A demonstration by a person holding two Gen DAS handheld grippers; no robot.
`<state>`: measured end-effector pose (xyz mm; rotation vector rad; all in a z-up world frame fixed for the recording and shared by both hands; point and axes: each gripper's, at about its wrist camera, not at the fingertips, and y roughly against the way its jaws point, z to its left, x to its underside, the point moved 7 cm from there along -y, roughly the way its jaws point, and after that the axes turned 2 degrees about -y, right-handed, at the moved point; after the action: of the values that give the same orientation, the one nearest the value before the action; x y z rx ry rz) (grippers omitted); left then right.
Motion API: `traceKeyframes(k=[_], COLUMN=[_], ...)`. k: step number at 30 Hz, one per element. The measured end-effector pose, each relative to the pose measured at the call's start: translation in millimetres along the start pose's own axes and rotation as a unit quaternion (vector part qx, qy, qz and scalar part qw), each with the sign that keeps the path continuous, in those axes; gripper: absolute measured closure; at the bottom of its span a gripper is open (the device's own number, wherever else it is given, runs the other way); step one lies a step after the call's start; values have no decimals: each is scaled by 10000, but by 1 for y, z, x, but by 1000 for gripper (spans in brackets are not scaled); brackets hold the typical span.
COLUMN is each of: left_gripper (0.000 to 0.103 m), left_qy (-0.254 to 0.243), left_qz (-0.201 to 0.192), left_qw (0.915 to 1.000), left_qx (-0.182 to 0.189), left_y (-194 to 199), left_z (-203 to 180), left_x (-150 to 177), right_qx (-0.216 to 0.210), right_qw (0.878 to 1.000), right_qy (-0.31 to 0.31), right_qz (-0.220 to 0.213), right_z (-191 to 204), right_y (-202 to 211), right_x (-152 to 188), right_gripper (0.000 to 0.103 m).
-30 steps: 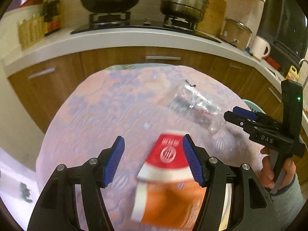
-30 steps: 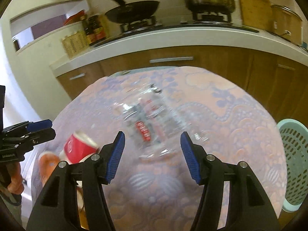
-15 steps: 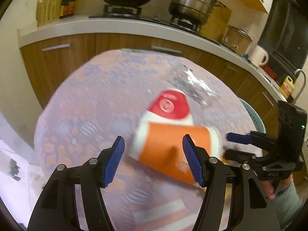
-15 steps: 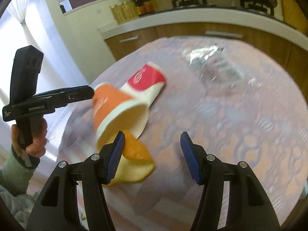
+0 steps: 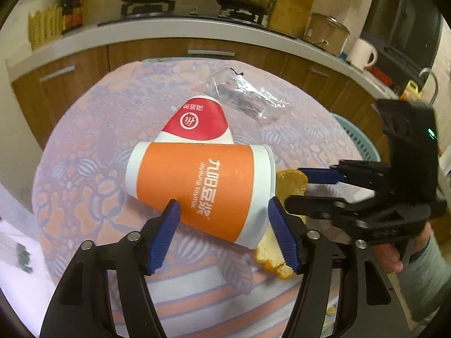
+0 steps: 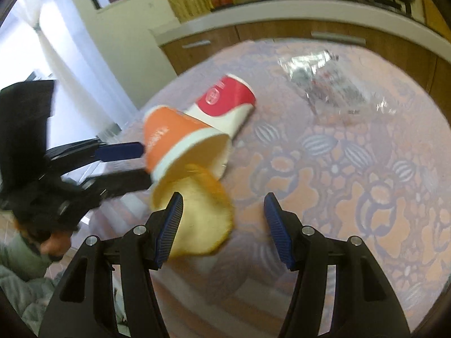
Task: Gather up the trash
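An orange paper cup (image 5: pixel 197 183) lies on its side on the round table, its mouth to the right. A red and white cup (image 5: pixel 197 121) lies just behind it. My left gripper (image 5: pixel 225 233) straddles the orange cup's near side; its jaws are opening and the pads do not press. An orange peel (image 5: pixel 291 181) lies at the cup's mouth. My right gripper (image 6: pixel 222 225) hangs open over the peel (image 6: pixel 203 219), which sits by its left finger. A crumpled clear wrapper (image 5: pixel 248 95) lies farther back.
A patterned cloth covers the table (image 5: pixel 98 140). A teal basket (image 5: pixel 358 138) stands on the floor past the table's right edge. Behind it runs a kitchen counter (image 5: pixel 169 32) with a stove, pan and pots. A hand and sleeve (image 6: pixel 28 253) hold the left gripper.
The left gripper closed in on the two cups until the orange cup lay between its fingers. The right gripper swung left from the wrapper to the peel at the cup's mouth.
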<state>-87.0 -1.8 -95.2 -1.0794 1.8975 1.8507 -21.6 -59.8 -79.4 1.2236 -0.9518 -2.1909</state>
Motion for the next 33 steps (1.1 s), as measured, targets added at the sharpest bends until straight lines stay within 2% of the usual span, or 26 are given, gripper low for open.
traceKeyframes(k=[2, 3, 4, 9, 11, 12, 13, 14, 16, 17, 21, 23, 25, 27, 28, 30, 32, 33], left_gripper=[35, 34, 32, 27, 27, 29, 36, 47, 62, 64, 68, 68, 69, 70, 69, 60, 33, 27], left_qy=[-117, -147, -194, -386, -496, -561, -580, -543, -360, -244, 344, 613, 808, 931, 995, 1017, 877, 836], left_qz=[-8, 0, -3, -24, -15, 16, 34, 72, 81, 77, -29, -11, 9, 6, -2, -19, -157, -201], left_qw=[9999, 9998, 9996, 9979, 9957, 9929, 9917, 9918, 9932, 9933, 9918, 9921, 9883, 9876, 9886, 9928, 9951, 9955], left_qx=[-117, -150, -198, -522, -783, -1046, -1149, -1157, -1108, -1123, -1231, -1098, -1296, -1267, -1127, -628, -430, -408], left_y=[-2, -3, -4, -10, -15, -18, -19, -19, -15, -12, 5, 8, 8, 8, 8, 11, 19, 21], left_z=[-3, -4, -6, -12, -10, -6, -3, 3, 17, 27, 81, 103, 129, 141, 144, 140, 131, 128], left_x=[1, 1, 2, 4, 3, 4, 4, 4, 3, 1, -4, -3, -3, -3, -4, -3, -2, -1], right_qx=[80, 144, 32, 125, 171, 191, 213, 241, 306, 360, 484, 605, 694, 774, 826, 981, 993, 1016], right_qw=[9999, 9998, 9998, 9998, 9993, 9990, 9987, 9983, 9976, 9972, 9959, 9948, 9937, 9922, 9914, 9894, 9884, 9879], right_qy=[-4, 66, 100, -56, -195, -240, -273, -299, -317, -322, -375, -434, -519, -651, -698, -775, -908, -944], right_qz=[129, 124, 179, -141, -258, -310, -370, -436, -527, -571, -671, -693, -711, -733, -737, -733, -706, -695], right_z=[-2, -1, 2, -12, -22, -26, -30, -33, -38, -40, -53, -62, -69, -79, -83, -93, -103, -106], right_y=[-9, -9, -11, 5, 14, 19, 24, 29, 36, 39, 47, 49, 49, 51, 52, 53, 54, 53], right_x=[0, -1, -2, -8, -11, -11, -13, -15, -19, -21, -27, -29, -32, -34, -34, -34, -31, -30], right_gripper=[58, 79, 96, 99, 99, 99, 99, 99, 99, 98, 98, 98, 98, 98, 98, 99, 99, 98])
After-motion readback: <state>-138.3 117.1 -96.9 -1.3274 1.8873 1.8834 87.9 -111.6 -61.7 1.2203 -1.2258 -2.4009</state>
